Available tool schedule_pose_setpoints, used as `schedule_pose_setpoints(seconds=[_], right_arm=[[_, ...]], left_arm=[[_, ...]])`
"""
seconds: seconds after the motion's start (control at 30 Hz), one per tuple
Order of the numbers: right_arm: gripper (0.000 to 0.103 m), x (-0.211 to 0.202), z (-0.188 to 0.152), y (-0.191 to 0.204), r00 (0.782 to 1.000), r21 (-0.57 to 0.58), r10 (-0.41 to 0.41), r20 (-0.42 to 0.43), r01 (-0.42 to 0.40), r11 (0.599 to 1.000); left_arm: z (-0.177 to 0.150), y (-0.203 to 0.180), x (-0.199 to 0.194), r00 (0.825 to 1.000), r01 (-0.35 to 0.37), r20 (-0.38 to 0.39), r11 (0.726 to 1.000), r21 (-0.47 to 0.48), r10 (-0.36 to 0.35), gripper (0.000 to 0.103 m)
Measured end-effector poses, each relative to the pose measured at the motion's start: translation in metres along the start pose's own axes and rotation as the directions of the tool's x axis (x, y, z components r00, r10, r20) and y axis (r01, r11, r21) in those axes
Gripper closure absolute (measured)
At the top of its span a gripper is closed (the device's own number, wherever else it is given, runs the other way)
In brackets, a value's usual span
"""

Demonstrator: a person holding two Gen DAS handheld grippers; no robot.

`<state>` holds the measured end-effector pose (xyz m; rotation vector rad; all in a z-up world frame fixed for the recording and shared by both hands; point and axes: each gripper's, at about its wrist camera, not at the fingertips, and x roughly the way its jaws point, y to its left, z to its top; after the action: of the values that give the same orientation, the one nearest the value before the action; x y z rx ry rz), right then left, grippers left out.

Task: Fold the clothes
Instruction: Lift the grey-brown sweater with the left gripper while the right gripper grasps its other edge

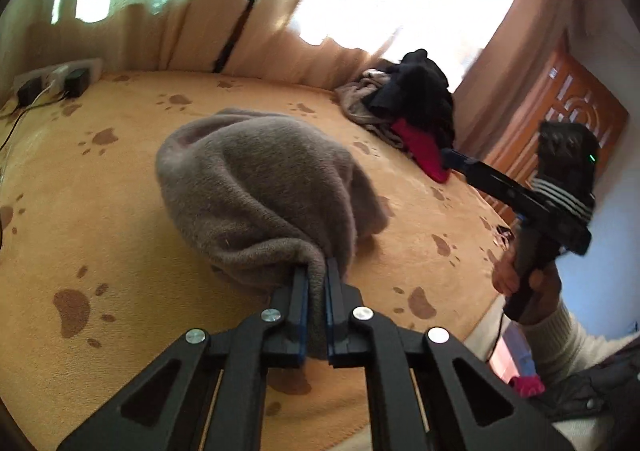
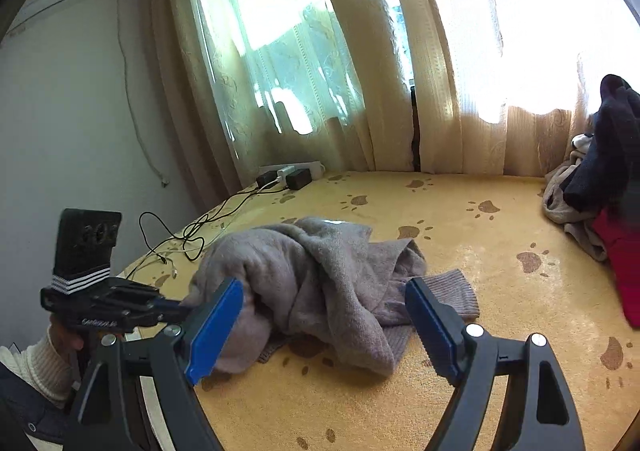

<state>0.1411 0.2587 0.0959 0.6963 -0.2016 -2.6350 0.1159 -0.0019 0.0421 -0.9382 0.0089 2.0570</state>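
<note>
A grey fuzzy sweater (image 1: 256, 179) lies bunched on a yellow bedspread with brown paw prints (image 1: 100, 211). My left gripper (image 1: 316, 271) is shut on the near edge of the sweater, and cloth fills the narrow gap between its blue pads. In the right wrist view the left gripper (image 2: 176, 305) meets the left side of the sweater (image 2: 320, 271). My right gripper (image 2: 324, 291) stands open in front of the garment's near side, its blue pads (image 2: 216, 327) wide apart with nothing pressed between them. A ribbed cuff or hem lies by its right finger.
A pile of dark, beige and red clothes (image 1: 412, 103) (image 2: 600, 179) sits at the far right of the bed. A power strip with chargers (image 2: 288, 175) and loose cables (image 2: 188, 231) lie at the far left corner. Curtains (image 2: 360, 71) hang behind the bed; a wooden door (image 1: 568, 111) stands on the right.
</note>
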Motion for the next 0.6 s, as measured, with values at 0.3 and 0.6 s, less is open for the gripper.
schedule_pose_setpoints(seconds=[0.3,0.6], right_arm=[[0.017,-0.008,0.005,-0.019,0.999,0.053,-0.049,-0.024,0.050,0.997],[0.017,0.061,0.055,-0.042,0.982,0.154,0.092,-0.163,-0.067,0.986]], left_arm=[[-0.031,-0.059,0.008,0.990,0.086,-0.125,0.979,0.184,-0.064,0.094],[-0.059,-0.056,-0.008,0.985,0.123,-0.139,0.974,0.191,-0.098,0.094]])
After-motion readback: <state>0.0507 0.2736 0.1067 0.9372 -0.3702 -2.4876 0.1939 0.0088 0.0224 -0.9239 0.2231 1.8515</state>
